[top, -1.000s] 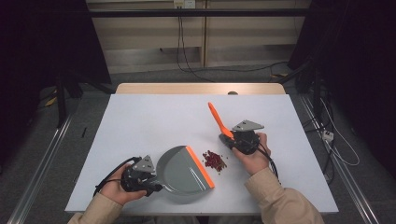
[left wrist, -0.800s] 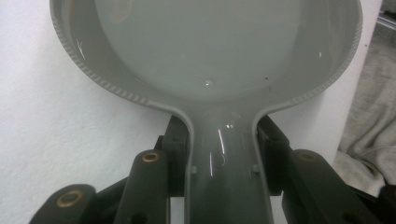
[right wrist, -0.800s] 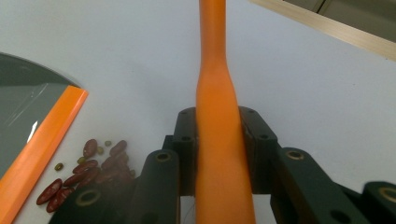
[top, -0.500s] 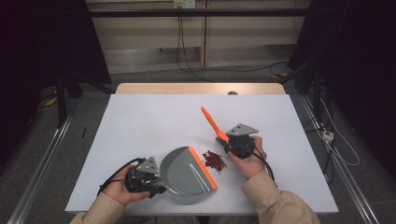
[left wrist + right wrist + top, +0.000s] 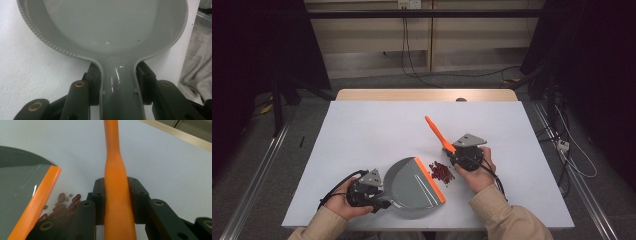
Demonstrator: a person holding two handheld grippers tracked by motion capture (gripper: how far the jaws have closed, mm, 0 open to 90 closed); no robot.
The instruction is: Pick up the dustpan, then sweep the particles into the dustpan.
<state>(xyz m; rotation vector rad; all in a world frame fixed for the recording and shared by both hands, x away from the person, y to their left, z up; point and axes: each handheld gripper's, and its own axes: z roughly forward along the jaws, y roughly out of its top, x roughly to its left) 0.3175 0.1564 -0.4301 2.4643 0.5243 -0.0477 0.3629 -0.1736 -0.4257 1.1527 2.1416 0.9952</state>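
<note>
- Table [image 5: 362, 130]: we record a white top with a wooden strip along its far edge; all the items below rest on or over its near half.
- Dustpan [image 5: 409, 187]: grey, round-backed, with an orange lip [image 5: 430, 179] along its straight front edge. We find it lying flat near the front edge of the table, lip turned toward the beans. In the left gripper view its bowl [image 5: 105, 25] appears bare.
- Left gripper [image 5: 371, 192]: we note its jaws clamped on either side of the dustpan's grey handle [image 5: 118, 87], pads pressed against it.
- Beans [image 5: 441, 171]: a small heap of dark red beans with a few paler green ones, on the table just beside the orange lip, between the dustpan and the right gripper. In the right gripper view they [image 5: 62, 205] lie just off the lip.
- Brush handle [image 5: 438, 133]: orange, rising at a slant away from the person.
- Right gripper [image 5: 458, 156]: we see its jaws closed tight around the orange handle [image 5: 116, 182], just beside the beans. We cannot make out the brush's bristles.
</note>
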